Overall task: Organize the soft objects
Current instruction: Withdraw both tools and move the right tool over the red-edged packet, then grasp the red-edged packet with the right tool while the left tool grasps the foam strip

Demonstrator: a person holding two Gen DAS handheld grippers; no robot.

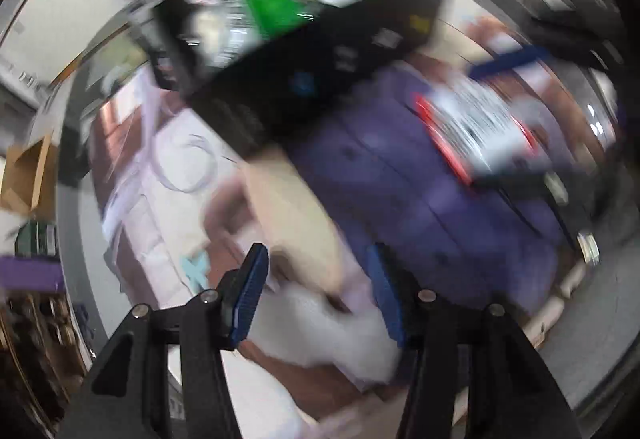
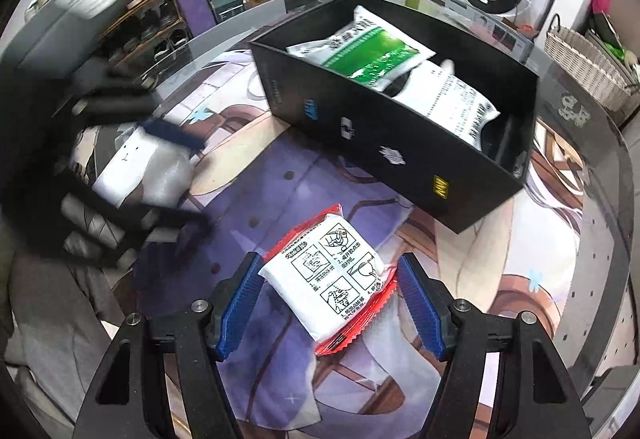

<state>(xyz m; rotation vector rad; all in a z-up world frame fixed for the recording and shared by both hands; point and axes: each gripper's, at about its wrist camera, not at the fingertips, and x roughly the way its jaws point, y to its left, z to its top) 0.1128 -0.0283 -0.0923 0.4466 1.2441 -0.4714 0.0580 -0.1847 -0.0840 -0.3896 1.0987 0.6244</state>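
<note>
soft, light red-edged packet [image 2: 332,281] between the half-open, not touching right gripper [image 2: 330,305], best taken across the puffy middle (crimped edges slip); left gripper [image 1: 316,293] blurred, maybe on a white packet [image 1: 340,335], cannot tell.

Glossy plastic wraps the red-edged packet [image 2: 326,281]; the black box [image 2: 404,143] looks matt card, the printed mat [image 2: 256,199] soft cloth.

2 pkts in black box [image 2: 392,143], 1 red-white pkt [image 2: 332,279], 1 white pouch [image 2: 140,175]
</note>
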